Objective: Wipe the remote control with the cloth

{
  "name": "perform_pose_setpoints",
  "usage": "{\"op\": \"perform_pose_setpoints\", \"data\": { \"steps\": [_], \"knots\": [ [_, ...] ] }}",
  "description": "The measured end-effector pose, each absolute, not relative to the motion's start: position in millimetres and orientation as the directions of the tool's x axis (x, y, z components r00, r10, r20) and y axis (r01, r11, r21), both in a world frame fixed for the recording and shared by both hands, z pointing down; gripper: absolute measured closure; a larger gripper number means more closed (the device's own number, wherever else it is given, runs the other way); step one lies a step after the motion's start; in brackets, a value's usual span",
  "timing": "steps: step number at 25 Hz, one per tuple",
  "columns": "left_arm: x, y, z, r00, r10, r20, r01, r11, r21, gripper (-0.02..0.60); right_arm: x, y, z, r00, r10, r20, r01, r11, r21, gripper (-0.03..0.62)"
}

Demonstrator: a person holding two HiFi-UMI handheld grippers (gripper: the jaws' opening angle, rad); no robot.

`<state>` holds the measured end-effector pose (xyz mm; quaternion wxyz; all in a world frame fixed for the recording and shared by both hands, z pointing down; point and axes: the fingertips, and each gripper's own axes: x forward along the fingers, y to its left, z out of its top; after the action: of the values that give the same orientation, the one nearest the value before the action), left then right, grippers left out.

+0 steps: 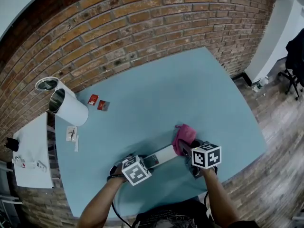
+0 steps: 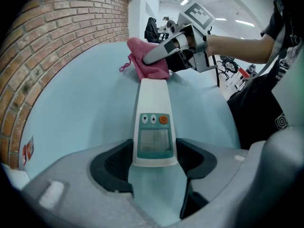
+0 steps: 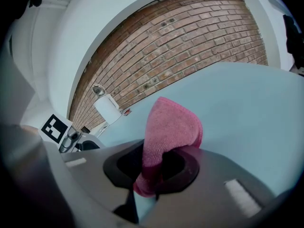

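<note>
A white remote control (image 1: 163, 155) with a small screen and an orange button (image 2: 153, 123) lies on the light blue table (image 1: 190, 94). My left gripper (image 1: 149, 162) is shut on the remote's near end (image 2: 154, 161), one jaw on each side of it. A pink cloth (image 1: 183, 136) is bunched over the remote's far end (image 2: 147, 63). My right gripper (image 1: 191, 149) is shut on the cloth (image 3: 172, 129), whose fold sticks up between the jaws (image 3: 154, 169). In the left gripper view the right gripper (image 2: 178, 49) presses the cloth onto the remote's tip.
A white cylinder (image 1: 69, 106) lies on its side at the table's far left, with a round metal lid (image 1: 46, 83) beside it. Two red packets (image 1: 98, 103) and a small white item (image 1: 72, 134) lie nearby. A brick wall (image 1: 142, 27) runs behind the table.
</note>
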<state>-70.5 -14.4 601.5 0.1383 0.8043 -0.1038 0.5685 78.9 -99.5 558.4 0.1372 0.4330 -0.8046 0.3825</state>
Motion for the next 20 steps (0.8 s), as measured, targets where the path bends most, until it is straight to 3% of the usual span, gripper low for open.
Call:
{"op": "perform_pose_setpoints", "data": {
  "steps": [20],
  "knots": [
    [-72.5, -12.7, 603.8, 0.335, 0.003, 0.942, -0.318, -0.941, 0.116, 0.288, 92.2, -55.2, 558.9, -0.495, -0.649, 0.577, -0.852, 0.235, -0.467, 0.528]
  ]
}}
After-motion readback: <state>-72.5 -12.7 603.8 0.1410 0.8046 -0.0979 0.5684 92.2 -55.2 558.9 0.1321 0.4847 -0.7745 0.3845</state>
